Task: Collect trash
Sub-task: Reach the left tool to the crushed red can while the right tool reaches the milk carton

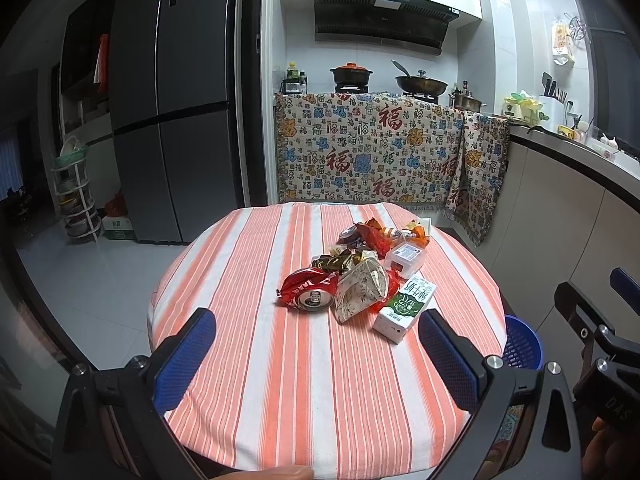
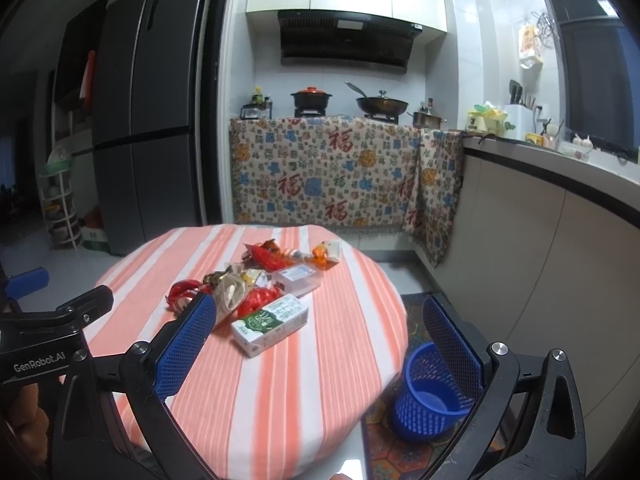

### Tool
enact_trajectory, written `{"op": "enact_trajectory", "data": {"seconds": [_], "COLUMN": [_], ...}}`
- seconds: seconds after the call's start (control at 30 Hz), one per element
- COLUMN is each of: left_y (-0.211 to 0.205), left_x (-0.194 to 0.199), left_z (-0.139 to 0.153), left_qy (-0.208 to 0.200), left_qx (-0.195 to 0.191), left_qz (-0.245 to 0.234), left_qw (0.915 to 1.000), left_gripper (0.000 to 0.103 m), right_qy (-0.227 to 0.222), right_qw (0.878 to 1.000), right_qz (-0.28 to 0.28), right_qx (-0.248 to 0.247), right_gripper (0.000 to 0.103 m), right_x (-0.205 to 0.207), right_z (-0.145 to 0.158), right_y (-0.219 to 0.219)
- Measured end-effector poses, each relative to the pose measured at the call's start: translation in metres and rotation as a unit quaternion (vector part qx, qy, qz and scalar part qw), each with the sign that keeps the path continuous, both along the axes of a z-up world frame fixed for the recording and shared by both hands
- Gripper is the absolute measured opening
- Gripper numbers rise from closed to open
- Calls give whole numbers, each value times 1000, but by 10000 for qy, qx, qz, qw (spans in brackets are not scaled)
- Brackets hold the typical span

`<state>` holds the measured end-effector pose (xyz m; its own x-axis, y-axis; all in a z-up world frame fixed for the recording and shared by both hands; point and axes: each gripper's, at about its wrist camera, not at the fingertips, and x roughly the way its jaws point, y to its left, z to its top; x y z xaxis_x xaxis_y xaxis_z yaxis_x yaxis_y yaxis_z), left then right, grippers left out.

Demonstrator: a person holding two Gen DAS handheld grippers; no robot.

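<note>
A heap of trash lies on the round striped table (image 1: 280,380): a crushed red can (image 1: 308,290), a crumpled paper wrapper (image 1: 360,288), a green-and-white milk carton (image 1: 404,308), a clear plastic box (image 1: 404,258) and several snack wrappers (image 1: 368,236). My left gripper (image 1: 316,364) hovers open over the near table, short of the can. In the right wrist view the carton (image 2: 272,322) and can (image 2: 184,294) lie ahead-left. My right gripper (image 2: 320,356) is open and holds nothing. A blue mesh bin (image 2: 424,392) stands on the floor right of the table.
Kitchen counter (image 2: 560,184) runs along the right. A stove draped with patterned cloth (image 1: 380,152) is behind the table, and a grey fridge (image 1: 176,100) at left. A white rack (image 1: 76,196) stands far left. The bin (image 1: 520,344) peeks past the table edge.
</note>
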<state>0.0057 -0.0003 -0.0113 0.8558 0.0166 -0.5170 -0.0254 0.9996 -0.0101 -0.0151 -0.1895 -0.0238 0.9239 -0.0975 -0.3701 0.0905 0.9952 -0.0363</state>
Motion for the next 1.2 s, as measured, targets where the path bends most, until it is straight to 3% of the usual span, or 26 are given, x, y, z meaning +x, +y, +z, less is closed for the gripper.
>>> {"op": "enact_trajectory", "data": {"seconds": [0.3, 0.6, 0.93, 1.2], "left_y": [24, 38, 38, 41], "left_x": [10, 28, 54, 73], "left_z": [-9, -26, -54, -71], "left_qy": [106, 402, 706, 892], "left_qx": [-201, -57, 163, 270], "left_qz": [33, -71, 175, 346], "left_qw": [9997, 9991, 9972, 9950], "left_gripper": [103, 103, 103, 103], "right_qy": [60, 382, 1128, 1481], "right_qw": [10000, 9992, 9921, 9856], "right_qz": [-34, 20, 547, 811], "right_qx": [14, 144, 10, 139], "right_gripper": [103, 103, 103, 103], "right_x": [4, 21, 83, 129], "right_z": [-5, -33, -100, -123], "right_y": [-1, -5, 13, 32]}}
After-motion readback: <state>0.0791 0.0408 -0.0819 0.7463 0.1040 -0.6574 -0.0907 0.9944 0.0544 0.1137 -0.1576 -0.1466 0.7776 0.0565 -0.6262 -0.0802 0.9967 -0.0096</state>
